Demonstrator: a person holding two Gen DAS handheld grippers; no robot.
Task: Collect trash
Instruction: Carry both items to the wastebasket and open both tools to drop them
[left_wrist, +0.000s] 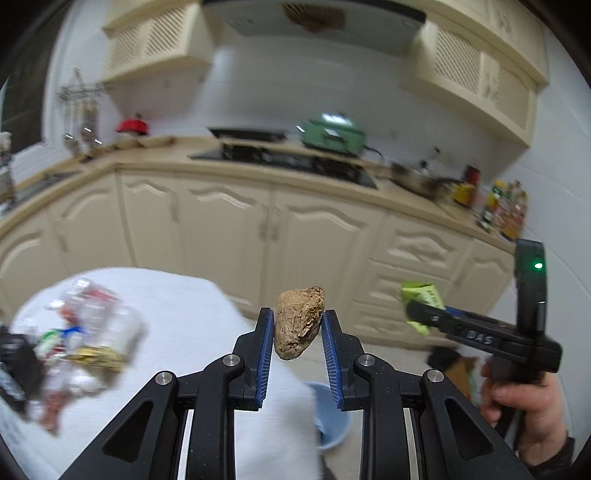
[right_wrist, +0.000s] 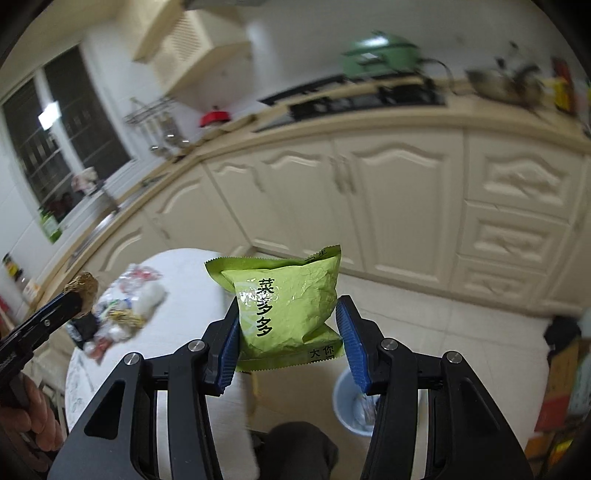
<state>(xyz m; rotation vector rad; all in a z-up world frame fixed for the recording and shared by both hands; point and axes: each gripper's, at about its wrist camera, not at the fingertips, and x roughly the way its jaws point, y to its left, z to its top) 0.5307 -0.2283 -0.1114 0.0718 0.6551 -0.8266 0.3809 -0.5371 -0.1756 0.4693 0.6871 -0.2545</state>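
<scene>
Kitchen scene seen from two handheld grippers, both carrying trash above a round white-covered surface (left_wrist: 192, 306). Left gripper (left_wrist: 297, 332) has its blue-padded jaws pinching a crumpled brown lump (left_wrist: 299, 323), held in the air past the surface's edge. Right gripper (right_wrist: 288, 328) has its jaws closed on the sides of a puffy green snack packet (right_wrist: 286, 310) printed with black characters; the packet is also held in the air. A pale blue bin (right_wrist: 356, 402) stands on the tiled floor just beside the surface, below the right gripper, with some litter inside. A blurred heap of wrappers and plastic (left_wrist: 79, 336) lies on the surface, well apart from both grippers. Cream cabinets (left_wrist: 229, 221) and a countertop with a green pot (left_wrist: 332, 134) fill the background. A bare hand (left_wrist: 524, 410) grips the right gripper's handle.
</scene>
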